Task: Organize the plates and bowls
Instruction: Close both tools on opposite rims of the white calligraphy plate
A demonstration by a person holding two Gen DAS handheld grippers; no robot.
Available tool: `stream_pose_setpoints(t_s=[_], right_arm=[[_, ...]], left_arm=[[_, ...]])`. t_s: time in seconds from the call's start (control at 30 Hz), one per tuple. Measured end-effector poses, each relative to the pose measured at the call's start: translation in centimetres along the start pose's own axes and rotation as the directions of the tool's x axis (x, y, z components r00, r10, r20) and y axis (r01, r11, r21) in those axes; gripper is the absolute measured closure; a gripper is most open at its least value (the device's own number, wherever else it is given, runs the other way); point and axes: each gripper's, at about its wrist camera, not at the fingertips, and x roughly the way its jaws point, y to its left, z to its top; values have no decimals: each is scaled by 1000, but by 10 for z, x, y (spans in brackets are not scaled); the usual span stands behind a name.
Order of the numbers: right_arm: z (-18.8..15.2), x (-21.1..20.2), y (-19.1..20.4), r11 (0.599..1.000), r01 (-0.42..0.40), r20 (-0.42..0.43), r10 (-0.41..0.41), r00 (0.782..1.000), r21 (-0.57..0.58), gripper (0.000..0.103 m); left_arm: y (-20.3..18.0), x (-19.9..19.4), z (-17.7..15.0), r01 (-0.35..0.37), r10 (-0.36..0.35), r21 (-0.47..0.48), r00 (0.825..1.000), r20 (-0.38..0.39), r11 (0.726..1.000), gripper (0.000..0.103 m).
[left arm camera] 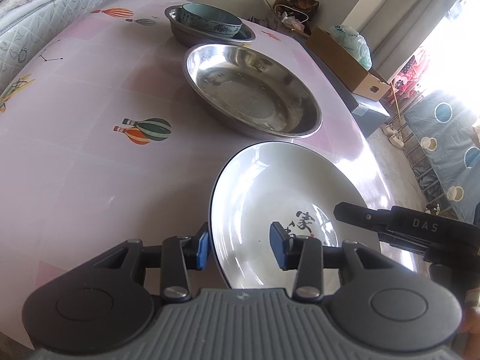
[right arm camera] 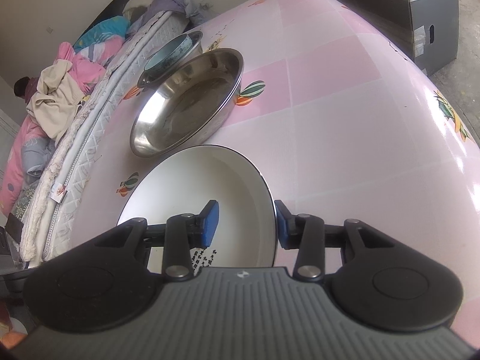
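A white plate with a dark rim and black characters [left arm camera: 270, 198] lies near the table's front edge; it also shows in the right wrist view [right arm camera: 210, 180]. My left gripper [left arm camera: 241, 246] is open and straddles the plate's left rim, one blue pad outside, one inside. My right gripper [right arm camera: 246, 225] is open and straddles the plate's right rim the same way. Beyond the plate sits a large steel dish [left arm camera: 252, 90] [right arm camera: 186, 99]. Farther back a blue patterned bowl [left arm camera: 210, 18] [right arm camera: 168, 54] rests inside a second steel dish [left arm camera: 186, 34].
The table has a pink balloon-print cover [left arm camera: 105, 96]. A mattress [left arm camera: 45, 21] with bedding [right arm camera: 60, 90] runs along the far side. Cardboard boxes [left arm camera: 345, 60] and a grey crate [right arm camera: 429, 15] stand past the table's edge.
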Motion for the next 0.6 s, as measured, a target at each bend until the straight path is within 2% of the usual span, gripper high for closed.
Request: stream_pose_setpoints(t_s=[0.6], right_arm=[[4, 10, 17, 999, -3, -14, 2, 1000, -34, 63]], left_arm=[[9, -7, 1, -35, 35, -26, 999, 17, 999, 59]])
